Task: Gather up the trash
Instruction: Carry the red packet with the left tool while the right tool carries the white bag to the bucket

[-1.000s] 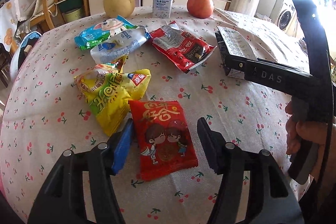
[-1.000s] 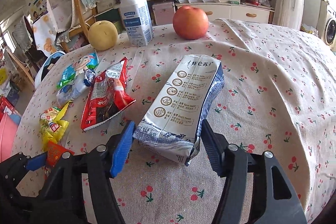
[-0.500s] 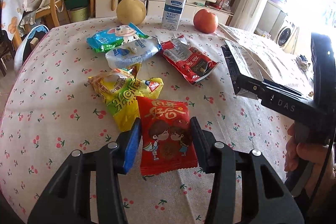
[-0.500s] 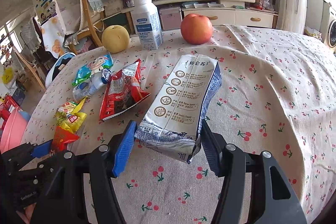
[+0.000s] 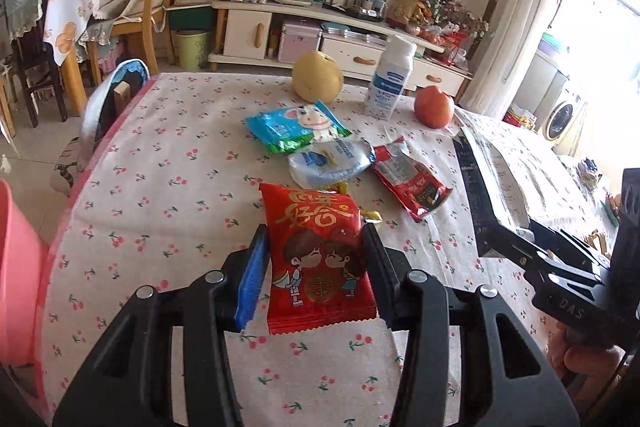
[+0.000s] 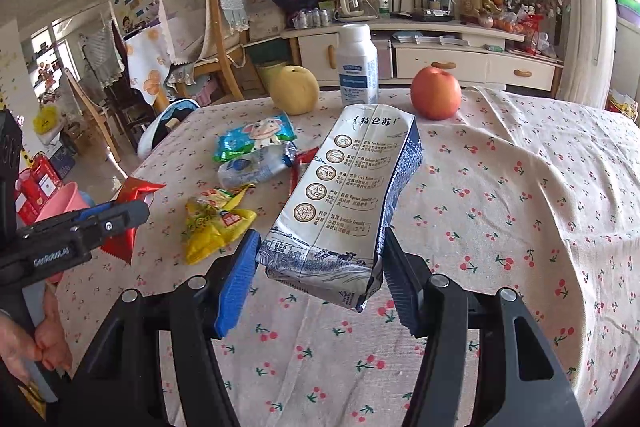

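Observation:
My left gripper [image 5: 315, 239] is shut on a red snack packet [image 5: 312, 211] with a cartoon couple, held up off the cherry-print tablecloth [image 5: 168, 195]. My right gripper [image 6: 320, 239] is shut on a white and blue milk carton [image 6: 352, 179], also lifted and tilted. In the right wrist view the left gripper [image 6: 120, 215] is at the left with the red packet [image 6: 134, 191]. On the cloth lie a yellow packet [image 6: 216, 223], a blue-green packet [image 5: 296, 125], a white-blue packet [image 5: 328, 163] and a red-black packet [image 5: 412, 183].
A pear [image 5: 316, 81], a white bottle [image 5: 390, 83] and an apple [image 5: 434, 107] stand at the table's far side. A pink bin [image 5: 16, 267] sits below the left table edge. Chairs and a TV cabinet are beyond.
The left jaws closed on the red packet, which lay flat on the cloth a second ago, and lifted it. The right gripper rose with the carton.

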